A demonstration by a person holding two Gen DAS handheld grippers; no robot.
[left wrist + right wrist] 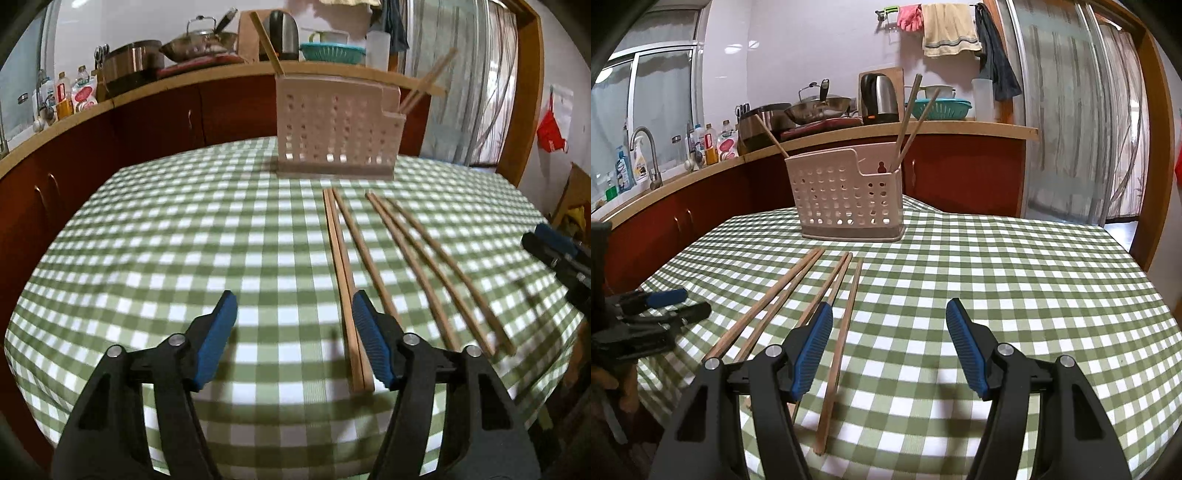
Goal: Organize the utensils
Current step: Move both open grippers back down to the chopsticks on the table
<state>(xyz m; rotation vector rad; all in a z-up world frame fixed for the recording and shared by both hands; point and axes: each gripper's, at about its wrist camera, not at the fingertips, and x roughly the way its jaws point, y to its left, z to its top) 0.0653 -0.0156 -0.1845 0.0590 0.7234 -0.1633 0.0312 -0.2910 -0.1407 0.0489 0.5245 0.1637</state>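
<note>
Chopsticks [783,306] loose on the checked tablecloth [997,295], holder [849,199] at 12 o'clock.
Your left gripper [293,332] and right gripper [888,347] both hang with jaws apart, gripping nothing.

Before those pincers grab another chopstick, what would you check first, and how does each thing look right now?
1. Left gripper open: ok.
2. Right gripper open: ok.
3. Both empty: ok.
4. Loose chopsticks flat on the tablecloth: ok.
5. Pink holder upright, chopsticks already inside: ok.
6. Chopsticks spaced for a single grasp: not ok for the touching pair.
</note>
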